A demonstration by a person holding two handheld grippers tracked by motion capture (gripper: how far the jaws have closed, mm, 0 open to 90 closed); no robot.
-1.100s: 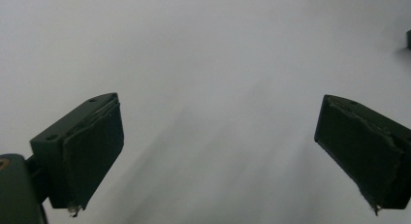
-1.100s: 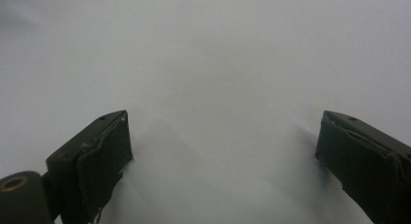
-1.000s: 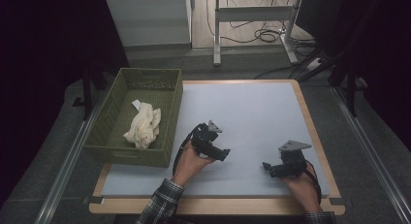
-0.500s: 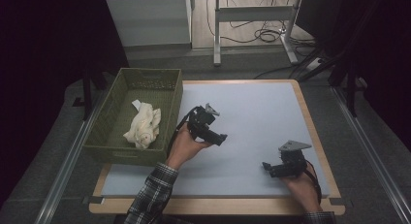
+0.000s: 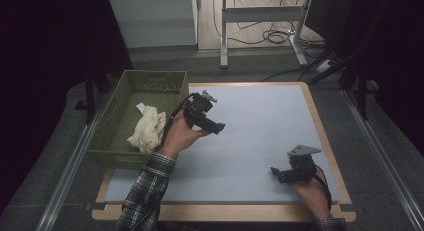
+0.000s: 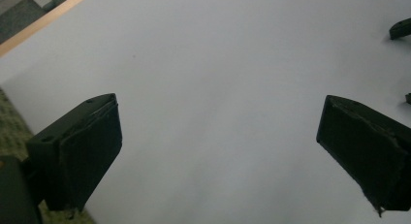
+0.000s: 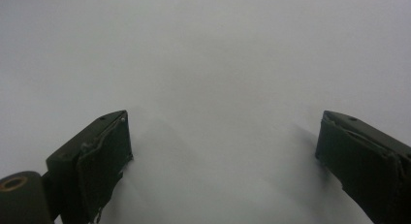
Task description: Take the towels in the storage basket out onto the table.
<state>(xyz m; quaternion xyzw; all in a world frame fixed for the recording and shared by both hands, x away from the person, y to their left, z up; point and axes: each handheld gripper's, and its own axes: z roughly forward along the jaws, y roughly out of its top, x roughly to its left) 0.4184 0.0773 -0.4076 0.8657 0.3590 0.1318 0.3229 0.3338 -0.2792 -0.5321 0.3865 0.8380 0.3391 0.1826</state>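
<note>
- High view, far left: a green basket (image 5: 107, 136) sits at the table's left edge, with a cream cloth (image 5: 148, 130) lying crumpled inside it, nearer the right wall.
- Just right of the basket, the left gripper (image 5: 212, 125) hangs above the pale mat (image 5: 260, 126). A second ago it was lower and nearer the person; it has since moved forward and toward the basket. Its jaws point out over the mat, away from the cloth.
- Left gripper view: both jaws stand wide apart with nothing between them, bare mat beyond, and a strip of basket at the lower left corner.
- That shift suggests the hand is heading for the cloth, though the gripper would have to turn toward the basket first.
- Far right, the right gripper (image 5: 278, 173) rests low on the mat near the front edge, where it was a second ago. Right gripper view: its jaws are spread wide and empty over plain mat.
- Surface: a smooth pale mat on a wooden-edged board (image 5: 320, 121), otherwise bare.
- Room: dim, grey floor, a white cabinet (image 5: 152, 22) behind the table, metal desk legs (image 5: 260, 13) and loose cables (image 5: 272, 37) at the back.
</note>
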